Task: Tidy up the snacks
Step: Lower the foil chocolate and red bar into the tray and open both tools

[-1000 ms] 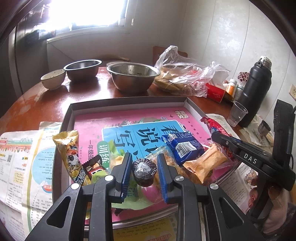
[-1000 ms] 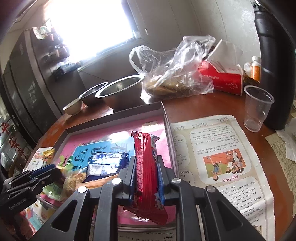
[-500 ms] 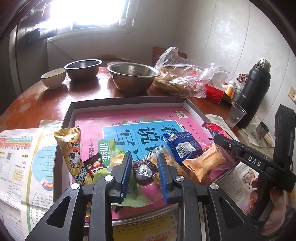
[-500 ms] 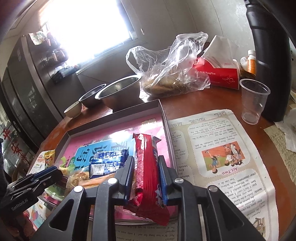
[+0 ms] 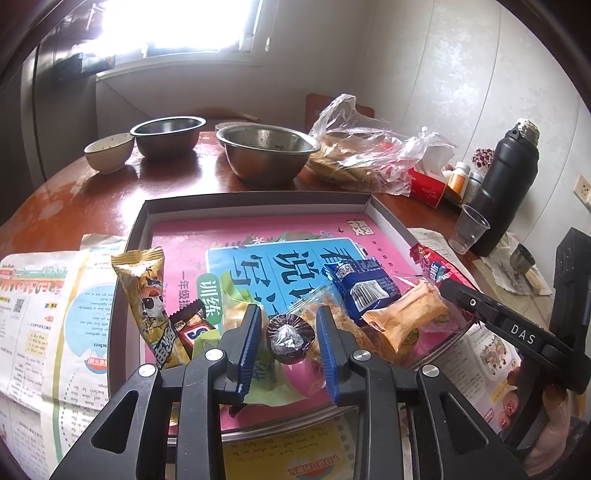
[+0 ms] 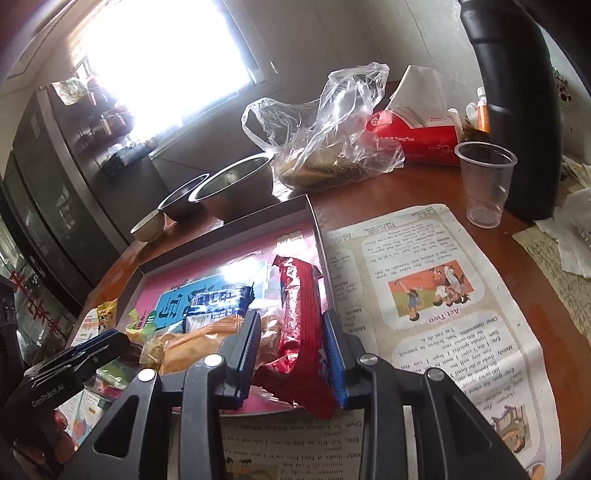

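- Foil-topped dark cup snack (image 5: 290,339) sits between the left gripper (image 5: 286,338) pads, which stand slightly apart, not pinching, above the tray (image 5: 255,204).
- Right gripper (image 6: 291,345) brackets the red packet (image 6: 300,317) at the tray's right edge; whether it clamps, I cannot tell. Probably for sorting.

Daylight pours from the window (image 5: 192,26), blown out to pure white in both views; glare sheens the wooden table (image 5: 74,184) and the steel bowl (image 5: 266,151); fisheye bending curves the edges (dark vignette at corners); the centre stays fairly sharp.
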The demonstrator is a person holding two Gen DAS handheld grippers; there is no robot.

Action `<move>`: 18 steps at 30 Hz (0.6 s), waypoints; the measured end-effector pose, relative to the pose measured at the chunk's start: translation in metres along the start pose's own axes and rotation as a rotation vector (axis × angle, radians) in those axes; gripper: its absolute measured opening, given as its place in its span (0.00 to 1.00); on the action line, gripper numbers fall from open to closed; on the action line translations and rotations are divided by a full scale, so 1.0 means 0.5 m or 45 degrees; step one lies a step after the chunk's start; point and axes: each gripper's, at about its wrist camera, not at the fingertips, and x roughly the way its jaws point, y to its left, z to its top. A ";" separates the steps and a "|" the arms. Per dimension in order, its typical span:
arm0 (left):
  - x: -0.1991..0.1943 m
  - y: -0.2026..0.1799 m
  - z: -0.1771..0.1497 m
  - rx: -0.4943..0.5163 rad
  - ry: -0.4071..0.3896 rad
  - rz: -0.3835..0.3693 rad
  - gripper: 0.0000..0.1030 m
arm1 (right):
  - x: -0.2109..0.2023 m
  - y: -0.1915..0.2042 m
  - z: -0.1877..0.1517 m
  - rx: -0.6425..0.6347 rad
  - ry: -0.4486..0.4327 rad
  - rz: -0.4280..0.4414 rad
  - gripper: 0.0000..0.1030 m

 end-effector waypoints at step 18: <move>0.004 -0.003 -0.005 0.000 0.032 -0.023 0.36 | -0.025 0.044 -0.008 -0.150 -0.072 -0.057 0.60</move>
